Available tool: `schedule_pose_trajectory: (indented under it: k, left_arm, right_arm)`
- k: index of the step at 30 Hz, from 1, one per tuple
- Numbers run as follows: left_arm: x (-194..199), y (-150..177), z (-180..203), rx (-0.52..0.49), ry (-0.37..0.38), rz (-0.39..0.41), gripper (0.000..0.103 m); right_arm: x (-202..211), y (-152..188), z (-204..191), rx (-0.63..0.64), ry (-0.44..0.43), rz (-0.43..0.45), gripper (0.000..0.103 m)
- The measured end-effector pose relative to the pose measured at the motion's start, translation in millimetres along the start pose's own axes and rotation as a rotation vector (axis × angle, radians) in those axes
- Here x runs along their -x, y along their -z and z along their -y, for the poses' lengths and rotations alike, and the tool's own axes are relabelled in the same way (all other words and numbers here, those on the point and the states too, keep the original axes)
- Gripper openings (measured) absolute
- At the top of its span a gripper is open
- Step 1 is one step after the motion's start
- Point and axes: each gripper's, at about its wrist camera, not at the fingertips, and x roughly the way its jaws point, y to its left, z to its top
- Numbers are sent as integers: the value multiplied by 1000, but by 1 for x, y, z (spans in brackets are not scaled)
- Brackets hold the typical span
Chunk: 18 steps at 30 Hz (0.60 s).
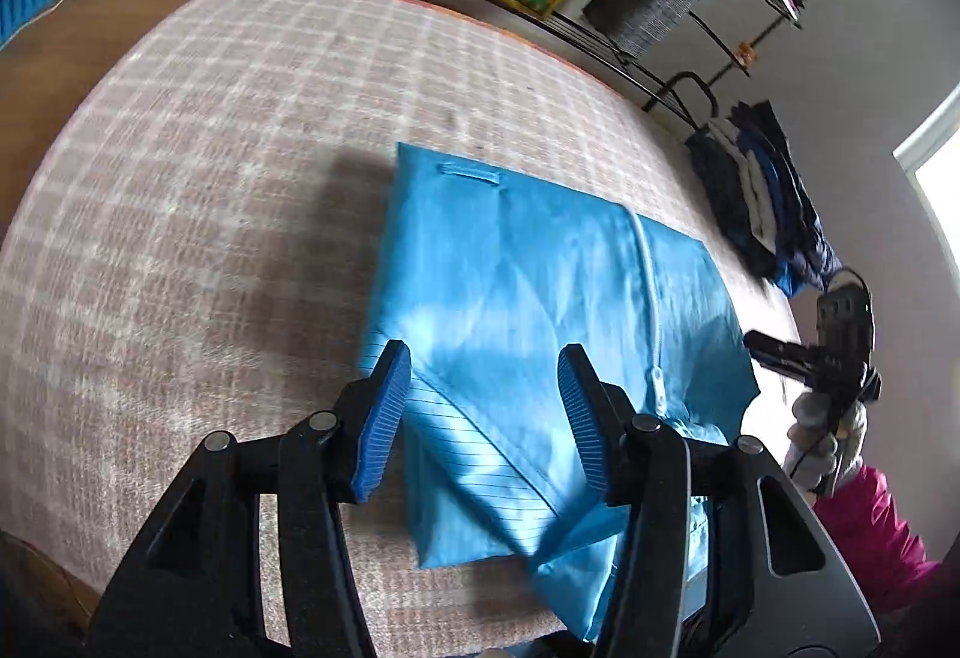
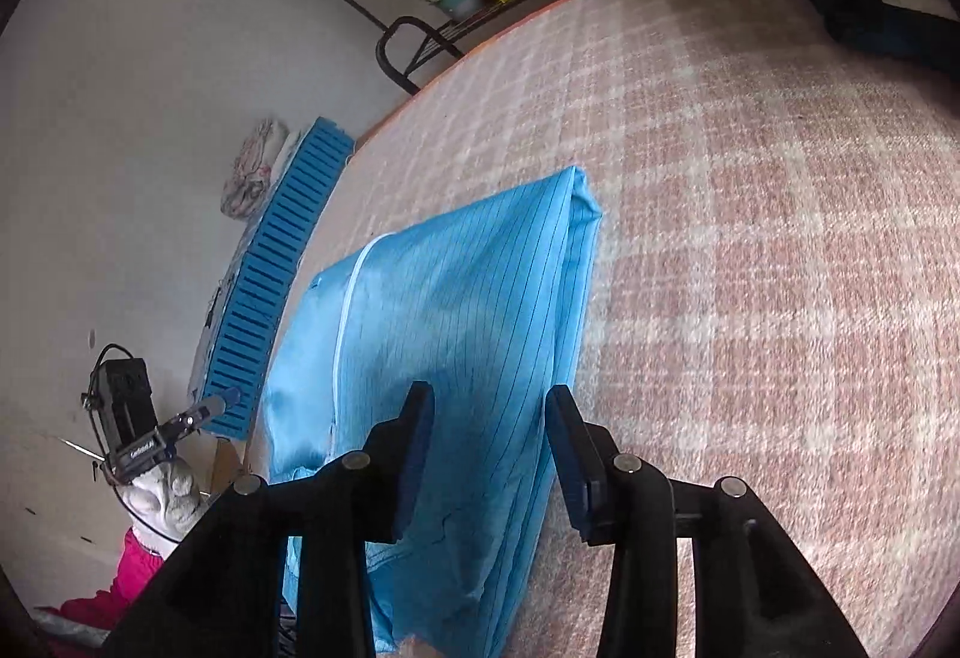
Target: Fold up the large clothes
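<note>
Folded blue pinstriped garment (image 2: 456, 310) on checked bedcover (image 2: 750, 238), right gripper (image 2: 489, 454) parted above it, nothing clamped

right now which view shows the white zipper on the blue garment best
The left wrist view. There the white zipper runs in full down the folded blue garment to its pull near the bottom. The right wrist view shows only a thin pale line along the garment's left part, with the pull not clearly visible.
</note>
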Motion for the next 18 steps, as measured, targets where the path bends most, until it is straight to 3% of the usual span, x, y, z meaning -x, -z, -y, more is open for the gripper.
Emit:
schedule_pose_trajectory:
  k: [3, 5, 7, 9, 10, 11, 13, 15, 18]
  left_arm:
    - [-17, -6, -35, 145, 59, -30, 54]
    - [-31, -8, -51, 226, 110, -59, 54]
    - [-42, -6, -56, 245, 125, -74, 54]
    - [-46, -4, -56, 233, 123, -76, 34]
    - [-47, -2, -55, 238, 147, -80, 9]
    - [-46, 0, -55, 240, 161, -78, 8]
    - [-48, 7, -50, 193, 87, -72, 8]
    - [-56, 13, -42, 126, 18, -97, 8]
    - [-47, 14, -34, 100, -65, -66, 24]
  right_arm:
    - [-2, 9, 0, -9, 11, -12, 39]
    - [-4, 12, 0, -17, 12, -21, 33]
    - [-6, 13, -1, -16, 25, -27, 27]
    - [-6, 15, -1, -20, 27, -30, 18]
    - [-5, 15, -1, -24, 27, -27, 11]
    - [-2, 15, -3, -20, 27, -20, 4]
    - [9, 17, -10, 24, 23, 9, 2]
    - [3, 18, -15, 67, 103, -20, 2]
    - [-6, 20, -25, 133, 184, -48, 6]
